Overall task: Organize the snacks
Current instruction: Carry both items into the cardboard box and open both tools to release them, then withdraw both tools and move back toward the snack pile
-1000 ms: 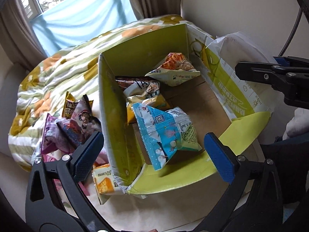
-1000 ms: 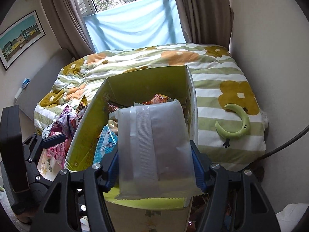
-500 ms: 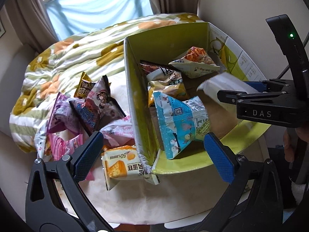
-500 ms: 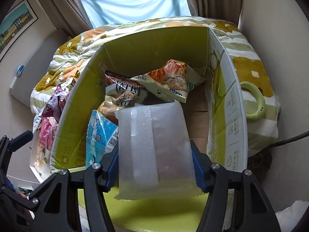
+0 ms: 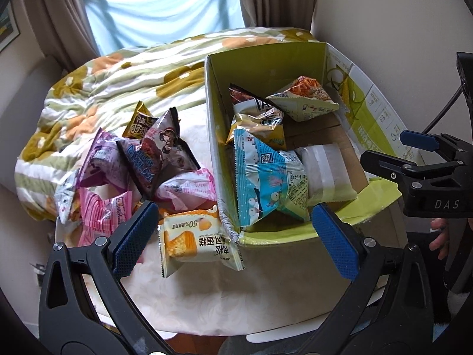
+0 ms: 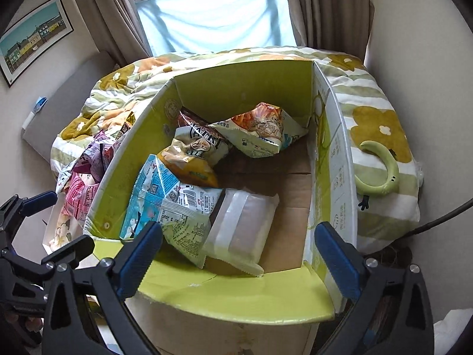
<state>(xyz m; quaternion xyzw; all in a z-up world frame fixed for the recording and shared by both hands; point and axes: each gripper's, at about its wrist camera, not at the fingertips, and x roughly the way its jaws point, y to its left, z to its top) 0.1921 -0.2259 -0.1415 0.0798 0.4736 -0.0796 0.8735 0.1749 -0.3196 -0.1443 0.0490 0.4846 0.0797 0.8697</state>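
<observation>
snacks: five packets in my green box (image 6: 245,94), white packet (image 6: 239,230) just dropped by the blue bag (image 6: 165,204) | pile (image 5: 139,171) left on bench | right tool (image 6: 239,257) opening, empty | left tool (image 5: 236,236) apart, over orange cake packet (image 5: 195,236)

A home bedroom: quilted bed (image 6: 369,112), curtained window (image 6: 212,9), framed picture (image 6: 32,38).

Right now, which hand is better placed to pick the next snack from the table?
Left. Its fingers stand open right above the orange cake packet, beside the pile. The right gripper, opening, is over the box.
</observation>
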